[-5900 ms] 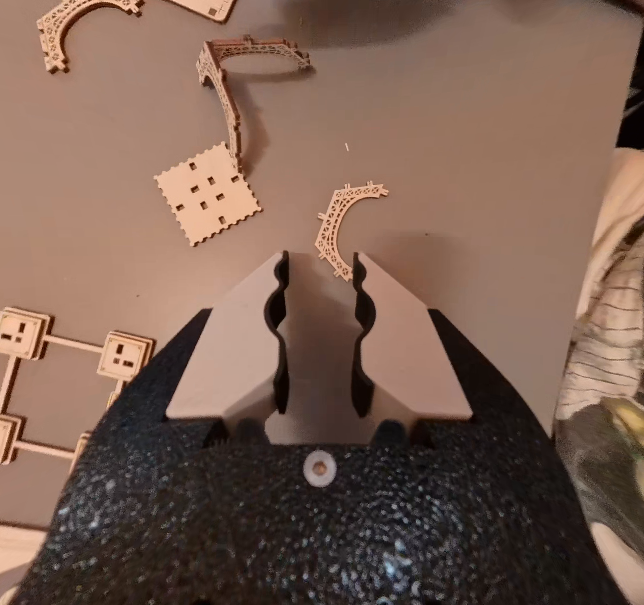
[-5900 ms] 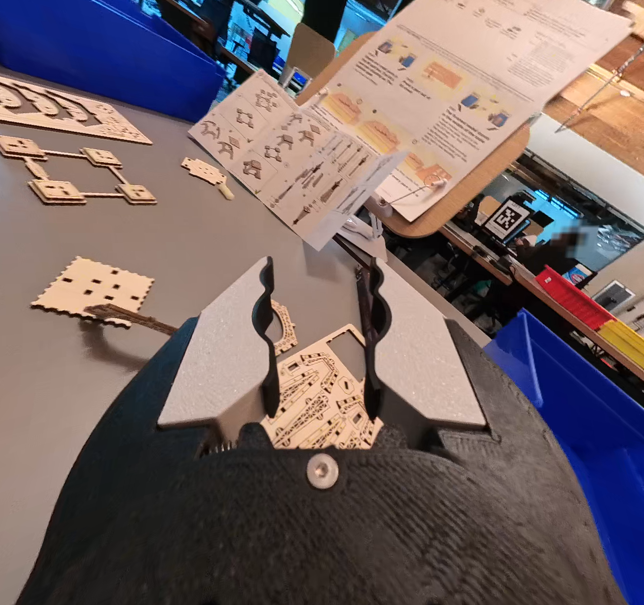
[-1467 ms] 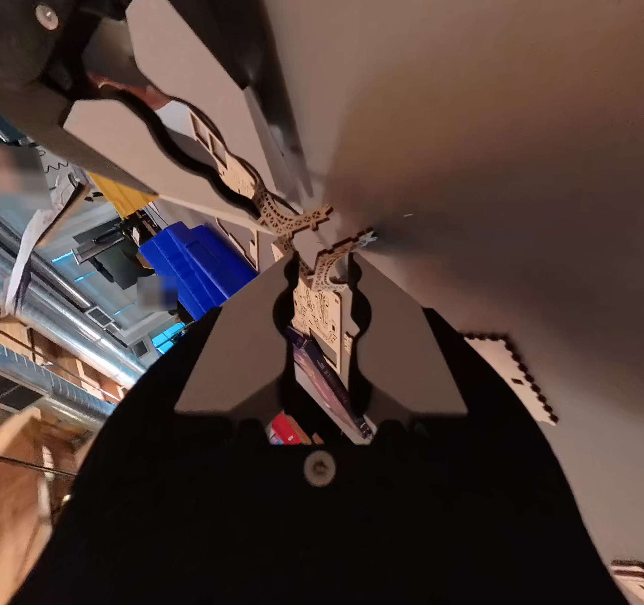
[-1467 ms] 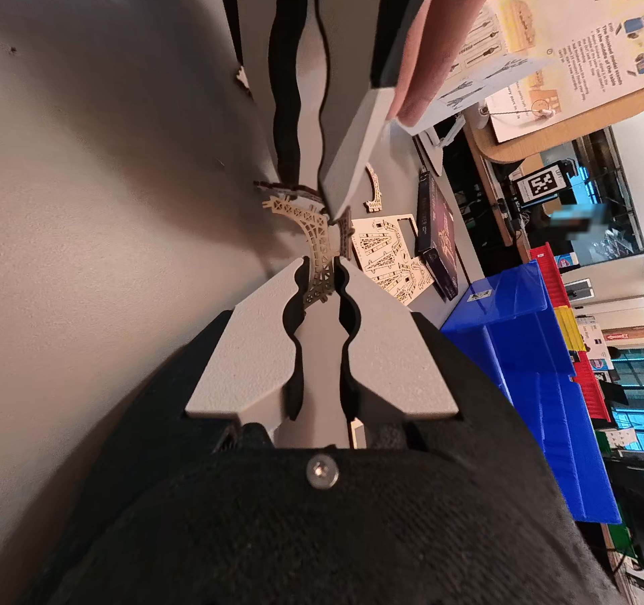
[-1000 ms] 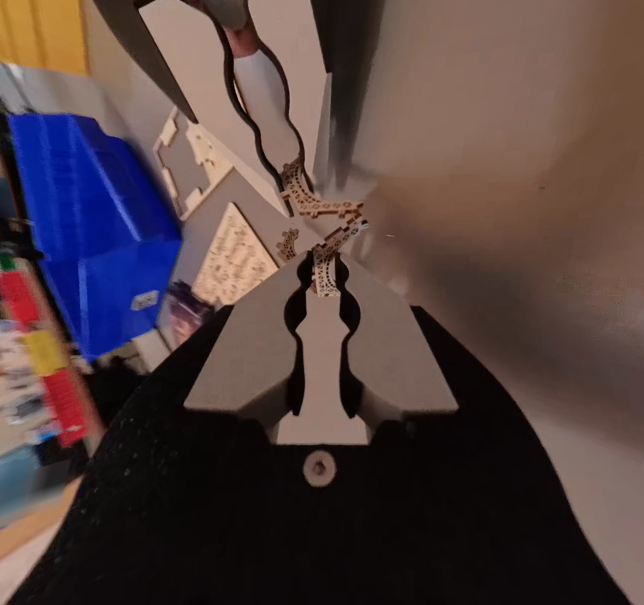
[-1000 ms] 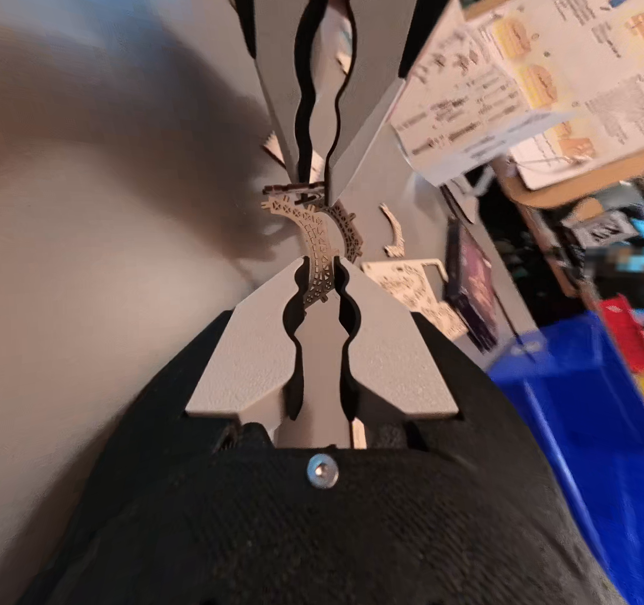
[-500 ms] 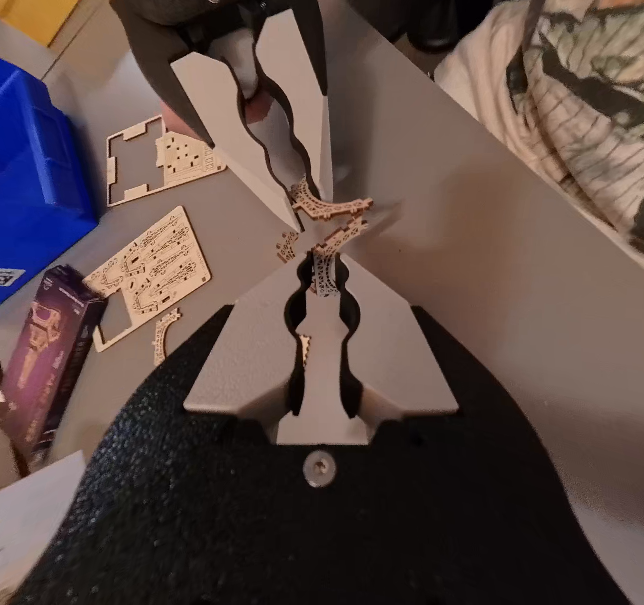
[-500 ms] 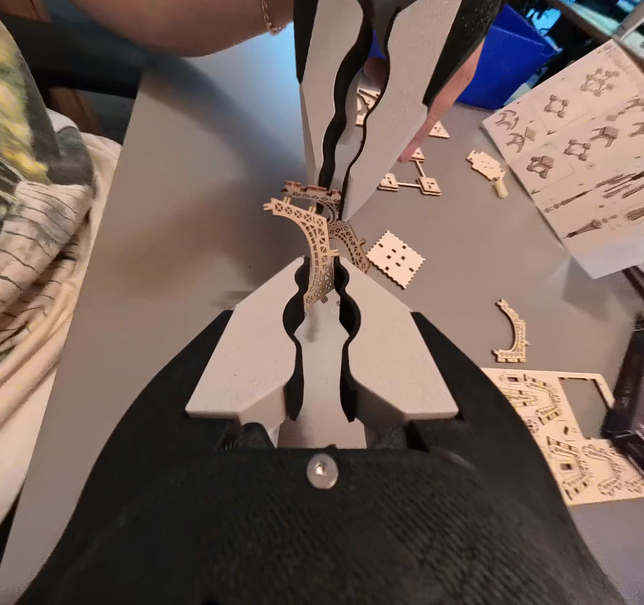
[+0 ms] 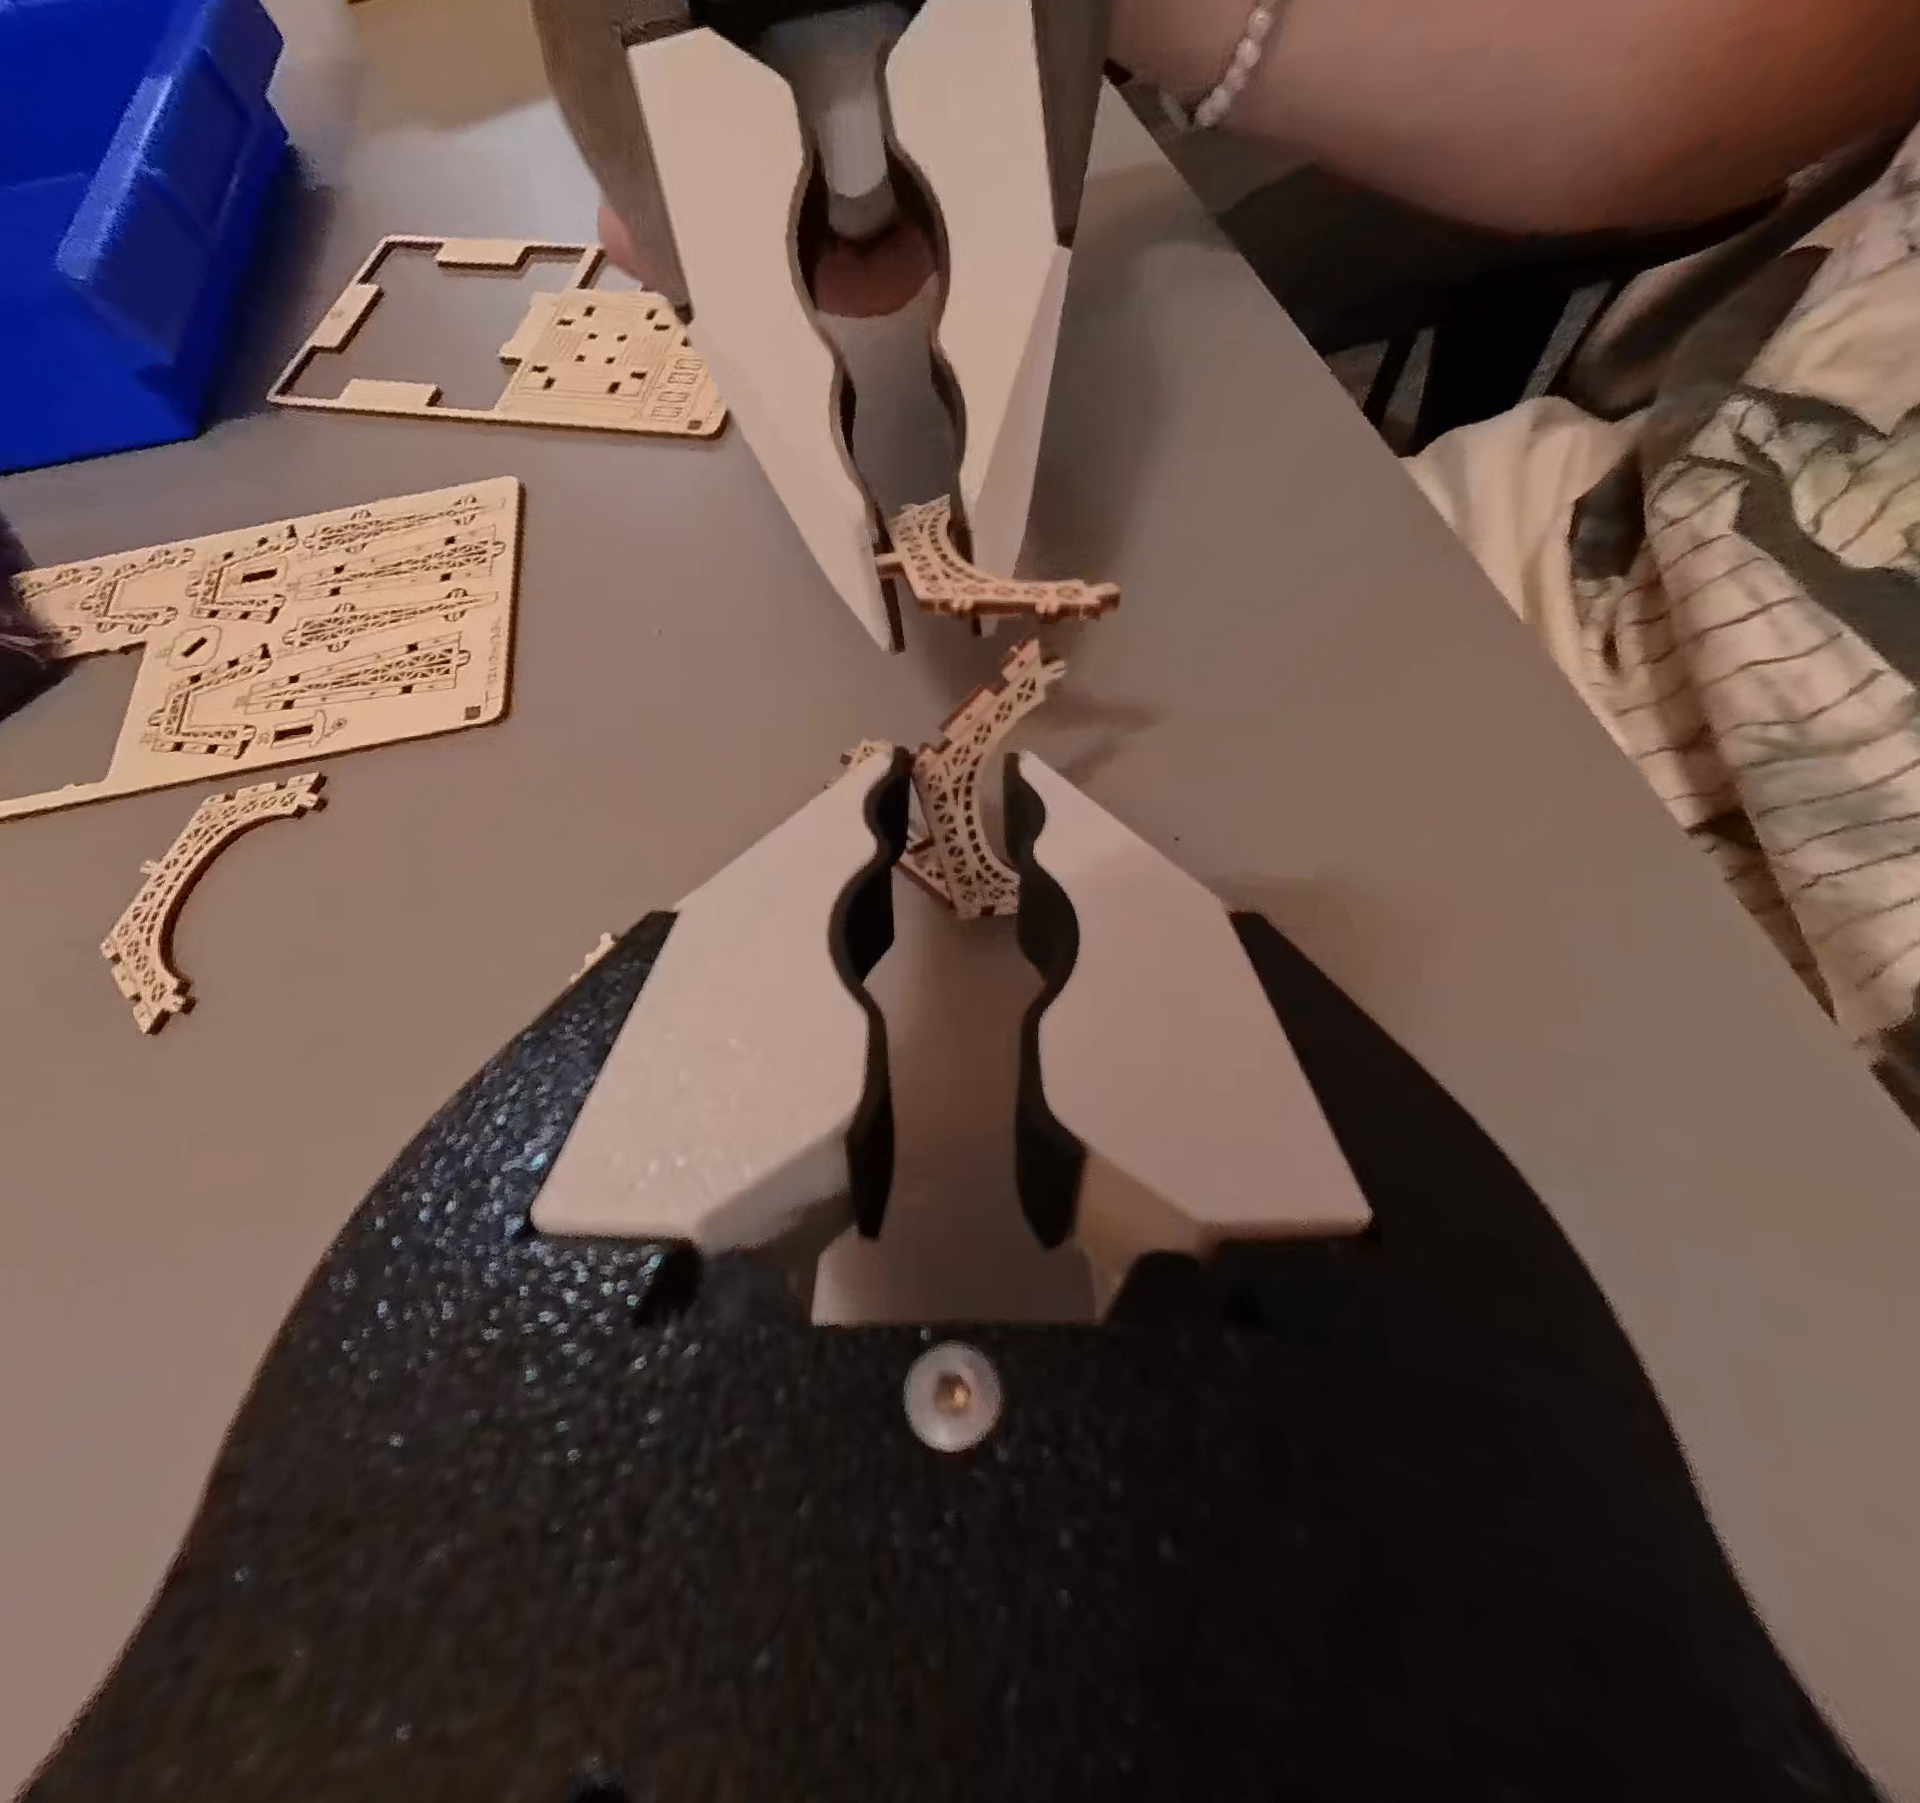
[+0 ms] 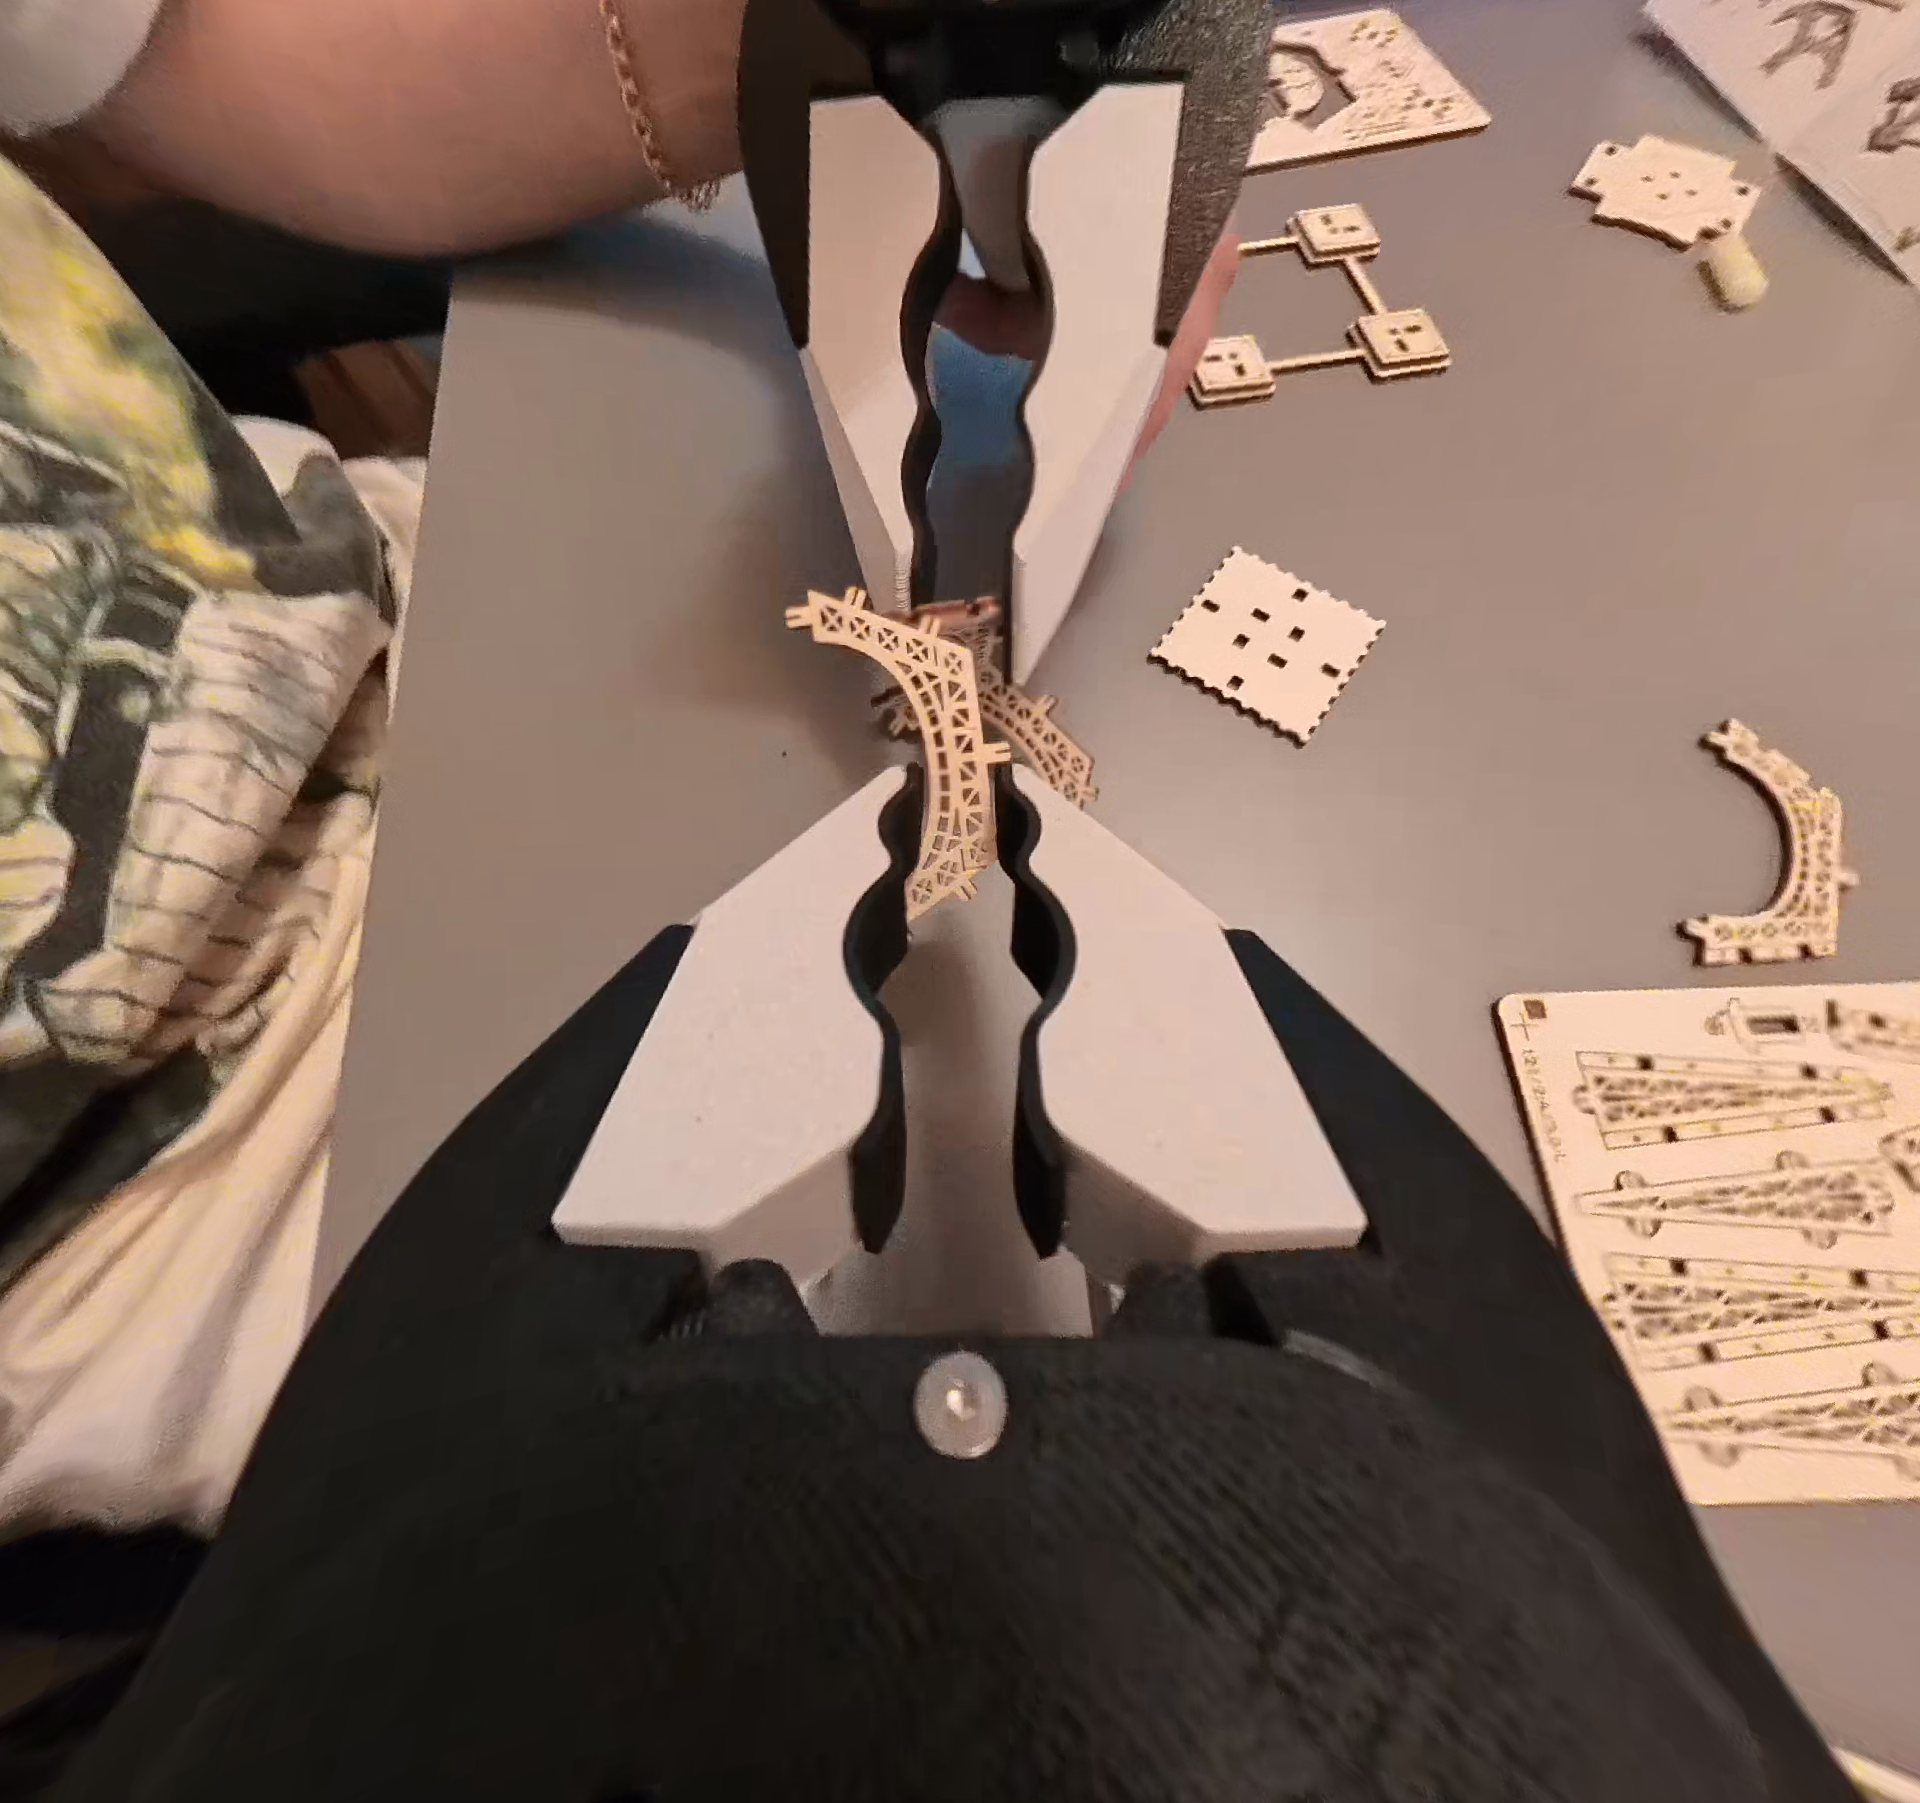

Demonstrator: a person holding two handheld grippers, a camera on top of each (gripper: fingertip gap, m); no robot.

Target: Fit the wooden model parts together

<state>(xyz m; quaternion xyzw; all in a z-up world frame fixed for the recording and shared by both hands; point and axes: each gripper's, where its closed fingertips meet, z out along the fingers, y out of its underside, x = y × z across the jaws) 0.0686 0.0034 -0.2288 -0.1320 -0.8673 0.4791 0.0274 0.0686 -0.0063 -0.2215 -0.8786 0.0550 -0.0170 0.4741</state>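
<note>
My left gripper (image 9: 954, 779) pinches one pale curved wooden lattice arch (image 9: 966, 823). My right gripper (image 10: 954, 785) pinches a second curved wooden lattice arch (image 10: 948, 771). Both are above the grey table (image 10: 1455, 548), tips facing, the two arches near each other; whether they touch, I cannot tell.

arch piece (image 9: 961, 823) | pale lattice wood, upright | second arch piece (image 9: 971, 577) | just beside, apart

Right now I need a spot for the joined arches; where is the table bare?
Bare grey table lies along the edge by the person's patterned shirt. Crowded: the far side, with the square plate, loose arch and part sheets.
</note>
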